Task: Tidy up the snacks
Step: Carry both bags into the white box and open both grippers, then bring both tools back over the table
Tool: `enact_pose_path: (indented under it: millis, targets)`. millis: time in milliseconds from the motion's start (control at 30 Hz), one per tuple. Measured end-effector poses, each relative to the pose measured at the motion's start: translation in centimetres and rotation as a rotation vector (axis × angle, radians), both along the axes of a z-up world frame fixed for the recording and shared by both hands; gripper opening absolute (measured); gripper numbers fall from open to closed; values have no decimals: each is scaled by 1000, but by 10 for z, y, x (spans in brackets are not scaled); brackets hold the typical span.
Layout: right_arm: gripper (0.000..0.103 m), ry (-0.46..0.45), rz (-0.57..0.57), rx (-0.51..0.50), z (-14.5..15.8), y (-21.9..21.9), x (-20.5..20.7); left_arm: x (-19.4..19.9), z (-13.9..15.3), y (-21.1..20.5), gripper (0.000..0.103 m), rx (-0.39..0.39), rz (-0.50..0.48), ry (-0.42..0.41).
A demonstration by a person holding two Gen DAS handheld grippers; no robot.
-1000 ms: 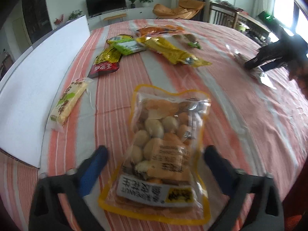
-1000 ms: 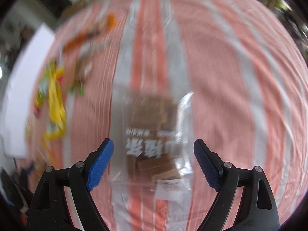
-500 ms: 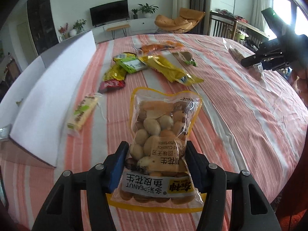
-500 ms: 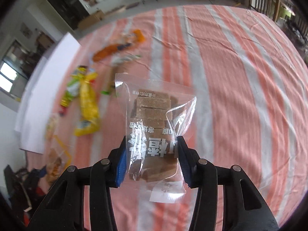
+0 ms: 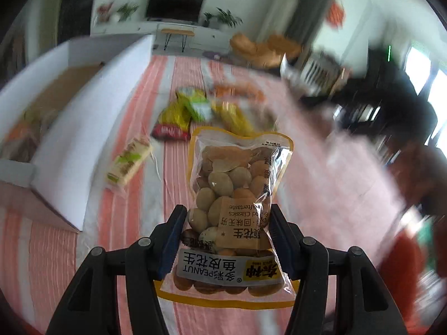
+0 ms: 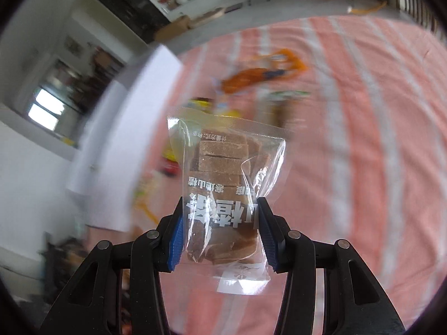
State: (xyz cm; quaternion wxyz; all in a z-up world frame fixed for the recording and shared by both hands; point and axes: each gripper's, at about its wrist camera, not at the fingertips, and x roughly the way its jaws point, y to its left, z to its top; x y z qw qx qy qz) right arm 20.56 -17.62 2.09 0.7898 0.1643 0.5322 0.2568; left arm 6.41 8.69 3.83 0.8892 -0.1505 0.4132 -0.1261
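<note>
My left gripper (image 5: 226,236) is shut on a yellow-edged peanut bag (image 5: 237,184) and holds it above the striped table. My right gripper (image 6: 220,229) is shut on a clear bag of brown hawthorn slices (image 6: 223,178), also lifted off the table. Loose snack packs lie on the cloth: a pale green and cream pack (image 5: 129,164), a yellow and red pack (image 5: 171,122), a green pack (image 5: 197,106) and an orange pack (image 6: 259,74). The right hand and gripper show as a dark blur (image 5: 385,106) at the right of the left wrist view.
An open white cardboard box (image 5: 83,128) stands along the left side of the table, with some packs inside it (image 5: 25,128). The striped orange and white tablecloth (image 6: 363,139) covers the table. Chairs and furniture stand beyond the far edge.
Both grippers closed on their bags, then lifted them off the table. Both views now look higher and swing left towards the white box.
</note>
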Motion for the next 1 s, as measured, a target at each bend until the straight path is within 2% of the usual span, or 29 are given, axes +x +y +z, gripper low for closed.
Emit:
enact_pose_path:
  millis: [33,133,233,333,367,400,433,500,633,700,767,833,867,933,1000]
  targets:
    - [49,3,7,38,4,10,3,1,16,21,58,-16,48,-30]
    - [49,-24,67,144,29,63,12,7,48,82,58,30,216,-92]
    - [49,-60,175,221,55,136,20,17,59,141,59,61,371,-86]
    - [50,-113,279,252,72,220,23,28,59,193,68,130,555,-58]
    - [52,-126,300,261,73,241,25,31,57,200,78,148,584,-47]
    - [59,-138,318,266,72,259,26,34,54,209,90,164,606,-31]
    - [63,-155,332,251,70,282,29,36,50,213,94,173,616,-21]
    - [64,-190,337,210,67,304,32,33,43,216,95,185,627,-16]
    - [67,-267,309,181,60,304,30,5,33,191,95,127,592,-79]
    - [69,-351,301,109,55,282,18,-10,29,173,95,100,565,-110]
    - [69,-447,284,-5,43,250,4,-25,25,143,95,56,487,-129]
    - [70,-518,250,-142,21,209,-12,-28,24,110,95,35,380,-134]
    - [70,-535,223,-227,2,181,-19,-30,23,80,95,41,284,-132]
    - [70,-536,170,-384,-32,126,-30,-25,17,35,95,71,137,-119]
    - [70,-503,116,-501,-57,80,-34,-25,5,-15,95,132,-6,-112]
